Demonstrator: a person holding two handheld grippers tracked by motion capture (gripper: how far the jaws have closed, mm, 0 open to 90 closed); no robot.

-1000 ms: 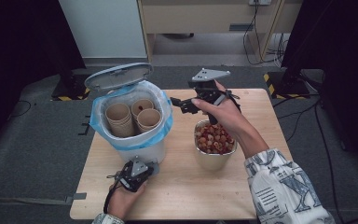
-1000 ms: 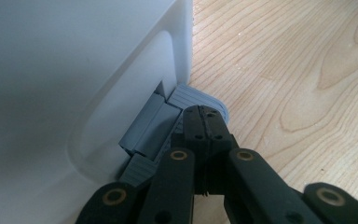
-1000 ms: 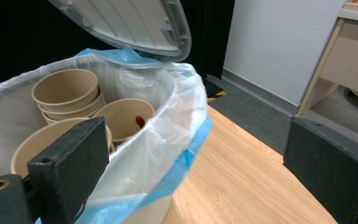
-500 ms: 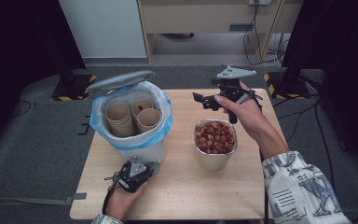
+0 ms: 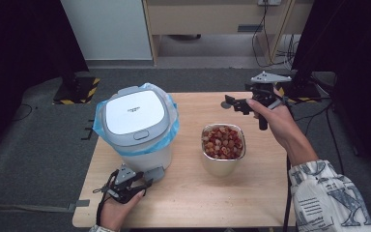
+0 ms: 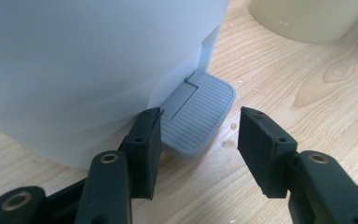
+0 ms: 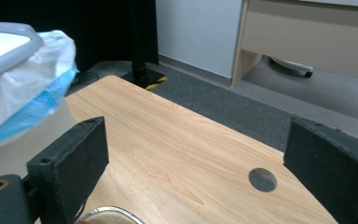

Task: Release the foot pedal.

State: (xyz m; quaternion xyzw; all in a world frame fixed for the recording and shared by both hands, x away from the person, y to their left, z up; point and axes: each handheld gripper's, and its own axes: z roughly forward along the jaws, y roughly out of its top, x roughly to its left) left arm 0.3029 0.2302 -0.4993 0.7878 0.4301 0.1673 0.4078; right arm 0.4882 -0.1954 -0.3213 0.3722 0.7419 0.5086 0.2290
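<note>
Beside the bin's pedal (image 6: 196, 114), left gripper (image 6: 200, 140) fingers have just opened.

High view: even overhead light, tabletop (image 5: 193, 193) bright, room sides near black, soft short shadows, slightly soft focus. Left gripper view: bin (image 6: 88, 60) blown out near white, close fingers (image 6: 142, 149) a bit soft. Right gripper view: fingers (image 7: 70, 163) blurred, background sharper.

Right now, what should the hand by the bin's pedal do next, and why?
Probably draw the left tool back from the pedal. Its jaws have just been opening and stand apart around the pedal, and the bin lid sits shut.
</note>
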